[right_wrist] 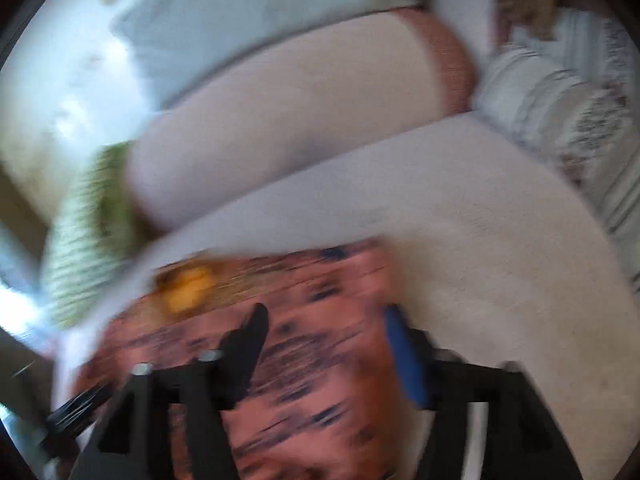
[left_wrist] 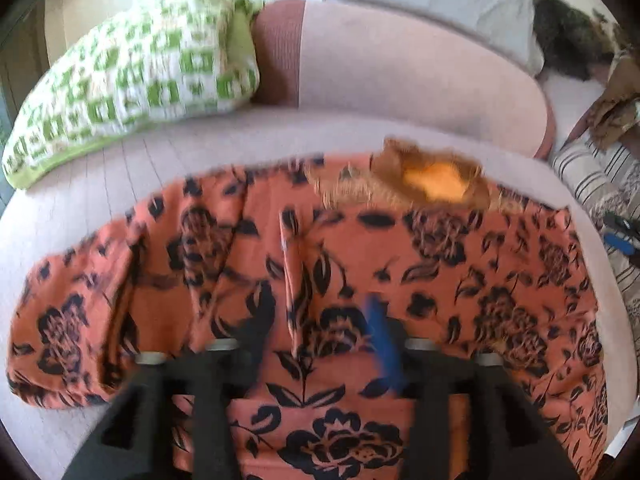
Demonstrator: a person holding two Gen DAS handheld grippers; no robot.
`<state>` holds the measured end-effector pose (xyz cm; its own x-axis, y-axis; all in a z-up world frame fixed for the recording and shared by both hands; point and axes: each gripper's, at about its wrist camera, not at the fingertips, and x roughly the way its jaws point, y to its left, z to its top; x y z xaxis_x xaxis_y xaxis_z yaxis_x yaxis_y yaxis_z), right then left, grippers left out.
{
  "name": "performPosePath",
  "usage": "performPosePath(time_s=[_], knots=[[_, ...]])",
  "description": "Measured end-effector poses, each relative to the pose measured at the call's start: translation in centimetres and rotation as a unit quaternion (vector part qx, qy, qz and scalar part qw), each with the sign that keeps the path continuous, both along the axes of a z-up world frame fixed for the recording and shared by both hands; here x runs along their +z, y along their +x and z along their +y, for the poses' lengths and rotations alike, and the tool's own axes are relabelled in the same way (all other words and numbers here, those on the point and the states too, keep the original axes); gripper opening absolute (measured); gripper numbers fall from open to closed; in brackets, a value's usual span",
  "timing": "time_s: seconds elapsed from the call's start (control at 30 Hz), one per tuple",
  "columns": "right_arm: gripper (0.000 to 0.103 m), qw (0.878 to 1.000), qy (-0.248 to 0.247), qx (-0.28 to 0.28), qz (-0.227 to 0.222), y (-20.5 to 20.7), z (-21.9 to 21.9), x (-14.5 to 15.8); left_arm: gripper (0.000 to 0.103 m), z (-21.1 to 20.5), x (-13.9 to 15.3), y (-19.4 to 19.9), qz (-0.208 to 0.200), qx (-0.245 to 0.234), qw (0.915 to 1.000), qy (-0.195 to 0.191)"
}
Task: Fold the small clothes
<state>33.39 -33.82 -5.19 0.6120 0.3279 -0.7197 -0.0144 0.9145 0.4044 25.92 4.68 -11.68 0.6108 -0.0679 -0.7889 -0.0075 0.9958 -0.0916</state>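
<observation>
An orange garment with black flowers (left_wrist: 360, 264) lies spread on a pale bed cover (left_wrist: 160, 148), its neck opening with a yellow lining (left_wrist: 434, 184) at the far edge. My left gripper (left_wrist: 320, 312) is open just above the cloth, one black finger and one blue finger apart. In the blurred right wrist view the same garment (right_wrist: 312, 360) lies under my right gripper (right_wrist: 324, 320), which is open, with its blue finger (right_wrist: 404, 360) near the cloth's right edge. The neck opening (right_wrist: 188, 280) shows at the left.
A green and white checked pillow (left_wrist: 132, 80) lies at the far left and a long pinkish bolster (left_wrist: 400, 68) behind the garment. Striped bedding (left_wrist: 600, 184) lies at the right. My right gripper's blue tip (left_wrist: 620, 240) shows at the right edge.
</observation>
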Motion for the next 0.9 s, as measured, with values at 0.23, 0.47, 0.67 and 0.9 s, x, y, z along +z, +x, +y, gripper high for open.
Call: performPosePath(time_s=[0.23,0.47,0.67,0.9], knots=[[0.043,0.989,0.068,0.019,0.132,-0.6,1.3,-8.9,0.011,1.2,-2.6,1.7,0.080,0.011,0.9956,-0.047],[0.088,0.992,0.042,-0.002,0.119,-1.0,0.3,-7.3,0.028,2.9,-1.8,0.3,0.079,0.025,0.9950,-0.057],[0.086,0.998,-0.047,-0.027,0.013,-6.3,1.7,-1.4,0.094,11.5,6.1,-8.2,-0.069,0.115,0.9865,-0.094],[0.086,0.998,-0.051,0.005,0.027,-13.7,4.1,-4.1,0.083,24.5,2.1,-11.7,-0.021,0.313,0.9412,-0.124]])
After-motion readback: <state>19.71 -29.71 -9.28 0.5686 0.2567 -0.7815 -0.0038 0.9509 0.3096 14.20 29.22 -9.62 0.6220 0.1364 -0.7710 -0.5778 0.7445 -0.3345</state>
